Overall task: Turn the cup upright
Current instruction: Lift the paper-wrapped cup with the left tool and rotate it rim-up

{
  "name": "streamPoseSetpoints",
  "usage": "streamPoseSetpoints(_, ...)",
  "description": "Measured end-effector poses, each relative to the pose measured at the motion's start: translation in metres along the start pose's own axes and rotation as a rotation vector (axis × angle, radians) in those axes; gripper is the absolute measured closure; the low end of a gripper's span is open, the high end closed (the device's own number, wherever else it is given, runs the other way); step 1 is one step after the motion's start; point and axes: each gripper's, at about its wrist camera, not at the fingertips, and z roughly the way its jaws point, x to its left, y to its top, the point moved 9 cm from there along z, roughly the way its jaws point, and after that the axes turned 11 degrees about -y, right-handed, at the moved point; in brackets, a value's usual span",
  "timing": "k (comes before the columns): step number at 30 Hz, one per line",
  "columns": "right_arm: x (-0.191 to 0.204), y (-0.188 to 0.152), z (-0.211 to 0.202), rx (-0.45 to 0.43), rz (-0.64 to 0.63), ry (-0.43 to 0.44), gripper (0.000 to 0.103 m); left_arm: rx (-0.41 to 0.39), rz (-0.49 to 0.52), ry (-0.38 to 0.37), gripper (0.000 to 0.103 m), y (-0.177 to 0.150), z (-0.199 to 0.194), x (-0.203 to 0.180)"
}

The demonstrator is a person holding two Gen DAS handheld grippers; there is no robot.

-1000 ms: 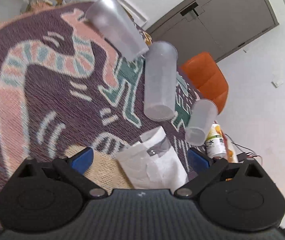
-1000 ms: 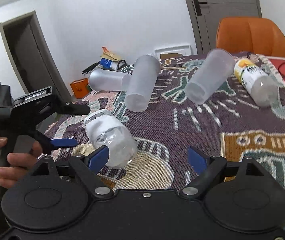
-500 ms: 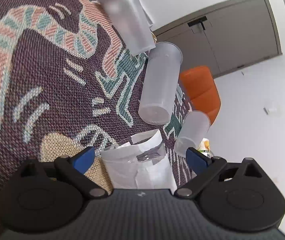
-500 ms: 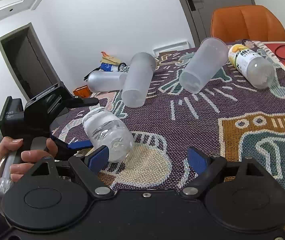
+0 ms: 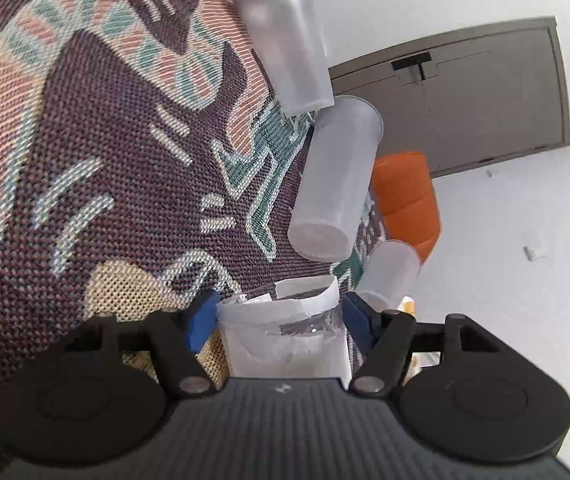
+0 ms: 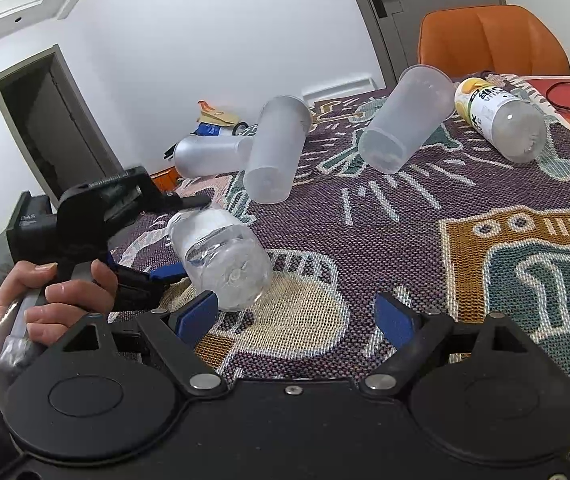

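A clear plastic cup with a torn white label (image 5: 285, 332) lies on its side on the patterned cloth. My left gripper (image 5: 279, 314) is shut on it, a blue pad on each side. In the right wrist view the same cup (image 6: 221, 258) shows its base toward me, held by the left gripper (image 6: 165, 236). My right gripper (image 6: 297, 318) is open and empty, low over the cloth just right of the cup.
Three frosted cups lie on their sides further back (image 6: 275, 150), (image 6: 403, 118), (image 6: 209, 156). A yellow-labelled bottle (image 6: 499, 118) lies at the right. An orange chair (image 6: 493, 40) stands behind the table. A cable (image 6: 565, 96) lies at the far right.
My left gripper has moved forward around the labelled cup and closed on it. My right gripper has drifted slightly and stayed open.
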Motion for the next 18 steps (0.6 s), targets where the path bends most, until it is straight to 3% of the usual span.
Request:
streamPoseSetpoints(8, 0.003, -0.007, -0.007, -0.003, -0.005, -0.003, 0.017, -0.044, 0.097, 0.000, 0.041, 0.002, -0.021, -0.014)
streamPoseSetpoints(13, 0.008, -0.007, -0.014, -0.021, -0.018, -0.009, 0.017, -0.085, 0.235, -0.005, 0.041, 0.007, -0.039, -0.042)
streamPoseSetpoints(18, 0.009, -0.007, -0.018, -0.037, -0.016, -0.011, 0.017, -0.122, 0.408, 0.047, 0.041, 0.008, -0.054, -0.068)
